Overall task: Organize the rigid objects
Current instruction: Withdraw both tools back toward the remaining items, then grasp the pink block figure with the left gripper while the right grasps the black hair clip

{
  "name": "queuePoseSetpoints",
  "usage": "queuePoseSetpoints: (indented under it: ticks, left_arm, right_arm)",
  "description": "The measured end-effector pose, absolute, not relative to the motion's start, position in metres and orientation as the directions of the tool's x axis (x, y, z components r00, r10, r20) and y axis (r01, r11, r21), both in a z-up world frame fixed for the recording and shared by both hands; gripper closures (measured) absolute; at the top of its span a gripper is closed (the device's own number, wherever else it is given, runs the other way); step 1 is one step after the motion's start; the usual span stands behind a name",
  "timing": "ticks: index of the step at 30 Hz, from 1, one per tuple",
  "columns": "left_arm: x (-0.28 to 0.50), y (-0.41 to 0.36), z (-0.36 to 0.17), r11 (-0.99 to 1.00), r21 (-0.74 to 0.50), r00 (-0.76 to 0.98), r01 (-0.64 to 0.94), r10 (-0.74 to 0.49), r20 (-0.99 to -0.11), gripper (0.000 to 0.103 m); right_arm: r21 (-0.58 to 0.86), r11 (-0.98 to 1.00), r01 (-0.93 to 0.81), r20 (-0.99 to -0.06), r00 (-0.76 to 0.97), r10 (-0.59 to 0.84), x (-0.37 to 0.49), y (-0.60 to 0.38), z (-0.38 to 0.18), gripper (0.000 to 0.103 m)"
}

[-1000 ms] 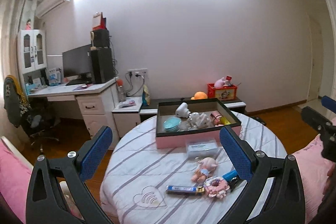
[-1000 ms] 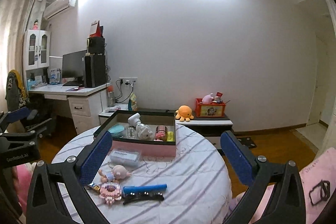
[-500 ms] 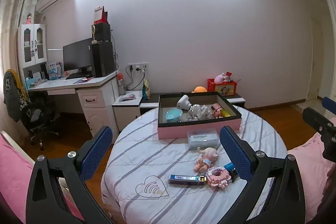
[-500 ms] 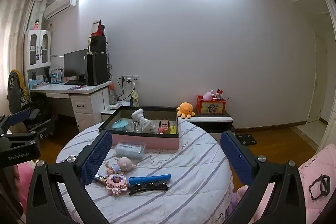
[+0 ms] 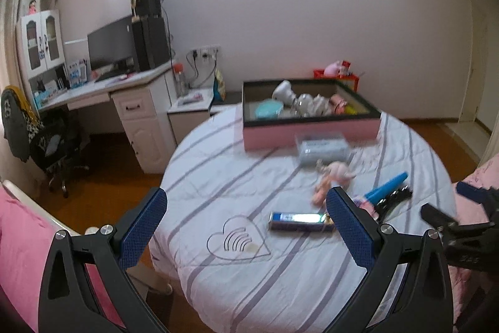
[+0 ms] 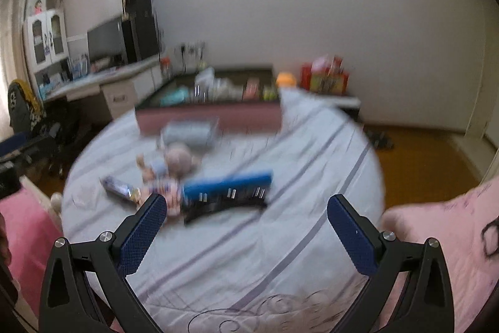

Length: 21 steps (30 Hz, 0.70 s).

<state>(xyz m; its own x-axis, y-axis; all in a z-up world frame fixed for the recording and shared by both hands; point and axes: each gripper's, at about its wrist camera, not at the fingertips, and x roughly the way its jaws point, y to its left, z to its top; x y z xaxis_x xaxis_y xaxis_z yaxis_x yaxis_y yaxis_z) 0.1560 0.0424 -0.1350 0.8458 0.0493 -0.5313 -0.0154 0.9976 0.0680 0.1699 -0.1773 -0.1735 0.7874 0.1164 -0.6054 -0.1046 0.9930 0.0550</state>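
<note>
My left tool (image 5: 246, 227) and my right tool (image 6: 246, 227) are both wide open and hold nothing. A second ago they looked across the room; now they have tipped down, closer to the round counter (image 5: 218, 270). I think I am about to pick something. The soft striped cloth holds a flat shiny pack (image 5: 295, 221), a little pink doll (image 5: 333, 177), a long blue tube (image 6: 227, 183) and a clear box (image 5: 322, 147). The pink tray (image 5: 312, 134) waits just behind, partly filled.
</note>
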Motion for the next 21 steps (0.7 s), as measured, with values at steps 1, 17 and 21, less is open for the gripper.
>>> queuePoseSetpoints:
  ticks: [1,17,21]
  left_arm:
    - [0.157,0.044,-0.138,0.998,0.066,0.841,-0.015,0.048,-0.539,0.0]
    - [0.177,0.055,-0.174,0.999,0.048,0.768,0.019,0.016,-0.64,0.0]
    - [0.183,0.054,-0.181,0.998,0.056,0.751,0.024,0.019,-0.66,0.0]
  right_arm:
    - [0.052,0.993,-0.102,-0.63,0.769,0.113,0.176,-0.175,-0.183,0.0]
    - [0.036,0.992,-0.124,-0.73,0.674,0.111,0.214,-0.156,-0.209,0.0]
    - [0.018,0.991,-0.132,-0.752,0.651,0.1,0.221,-0.154,-0.215,0.0]
